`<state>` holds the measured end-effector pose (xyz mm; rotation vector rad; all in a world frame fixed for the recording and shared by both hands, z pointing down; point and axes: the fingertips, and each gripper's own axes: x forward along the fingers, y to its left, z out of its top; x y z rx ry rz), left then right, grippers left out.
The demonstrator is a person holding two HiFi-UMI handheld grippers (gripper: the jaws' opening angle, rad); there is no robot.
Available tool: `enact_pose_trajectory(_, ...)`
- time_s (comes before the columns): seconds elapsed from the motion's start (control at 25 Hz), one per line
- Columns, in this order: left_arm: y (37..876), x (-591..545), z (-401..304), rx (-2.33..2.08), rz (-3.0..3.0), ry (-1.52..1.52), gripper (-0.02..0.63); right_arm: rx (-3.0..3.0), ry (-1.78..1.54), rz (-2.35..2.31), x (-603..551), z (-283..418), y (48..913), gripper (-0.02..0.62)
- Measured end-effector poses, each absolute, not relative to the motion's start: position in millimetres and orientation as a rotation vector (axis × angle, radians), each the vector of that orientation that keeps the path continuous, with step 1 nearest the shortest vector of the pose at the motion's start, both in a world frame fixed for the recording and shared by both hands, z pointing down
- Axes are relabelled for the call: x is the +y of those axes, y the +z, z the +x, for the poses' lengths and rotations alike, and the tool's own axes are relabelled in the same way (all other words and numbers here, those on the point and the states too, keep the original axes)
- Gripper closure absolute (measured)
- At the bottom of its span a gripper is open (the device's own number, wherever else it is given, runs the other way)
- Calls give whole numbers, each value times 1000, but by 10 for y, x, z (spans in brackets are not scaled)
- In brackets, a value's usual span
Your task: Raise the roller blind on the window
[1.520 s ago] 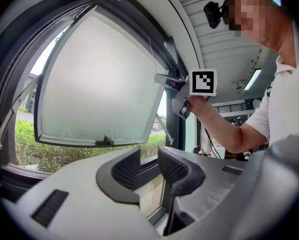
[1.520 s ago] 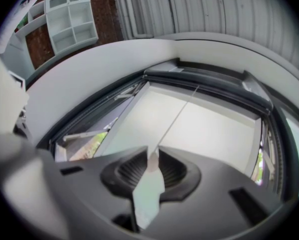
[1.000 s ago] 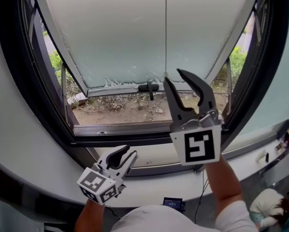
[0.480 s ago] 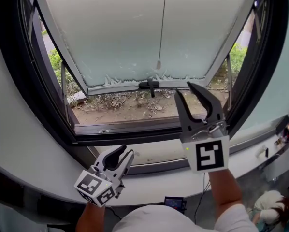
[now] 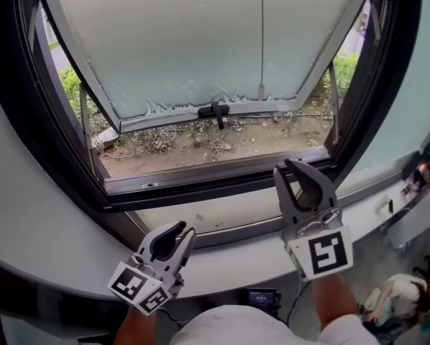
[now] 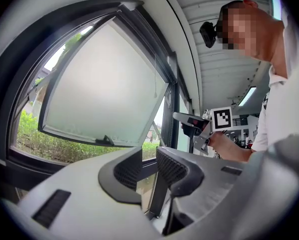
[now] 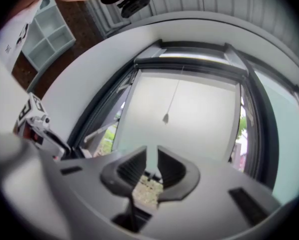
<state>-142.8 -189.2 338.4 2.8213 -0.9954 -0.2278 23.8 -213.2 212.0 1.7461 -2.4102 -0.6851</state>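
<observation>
A thin pull cord with a small weight (image 5: pixel 261 90) hangs free in front of the frosted pane (image 5: pixel 179 42) of the tilted-out window; the same cord weight (image 7: pixel 165 118) shows in the right gripper view. My right gripper (image 5: pixel 295 169) sits low in front of the dark lower window frame (image 5: pixel 200 182), well below the cord. Its jaws have just been closing; a narrow gap is left and nothing is between them (image 7: pixel 150 156). My left gripper (image 5: pixel 176 234) hovers over the white sill at lower left. It too has been closing, and it stands open and empty (image 6: pixel 147 160).
A black window handle (image 5: pixel 213 111) sits on the sash's lower edge. Bare ground and green plants (image 5: pixel 222 139) lie outside. The curved white sill (image 5: pixel 71 257) runs below the window. A white shelf unit (image 7: pixel 47 36) stands behind at the left.
My right gripper has dropped from the cord's end down to the lower window frame, and its jaws have narrowed. The cord now hangs free. My left gripper has shifted slightly.
</observation>
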Motion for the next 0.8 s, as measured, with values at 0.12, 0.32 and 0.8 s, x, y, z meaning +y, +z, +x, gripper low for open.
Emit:
enact_pose_trajectory(0.12, 3528, -1808, -1433, -958, 2798, -227, 510, -2391, -598, 1739, -2017, 282, 2432, 525)
enact_pose_trajectory(0.32, 3702, -1612, -1368, -962, 2755, -203, 535, -2403, -447, 1725, -1777, 436, 2870, 528)
enact_pose_trajectory(0.8, 3988, -702, -659, -1024, 2658, -143, 540, -2450, -179, 1614, -941, 1185, 3614, 529)
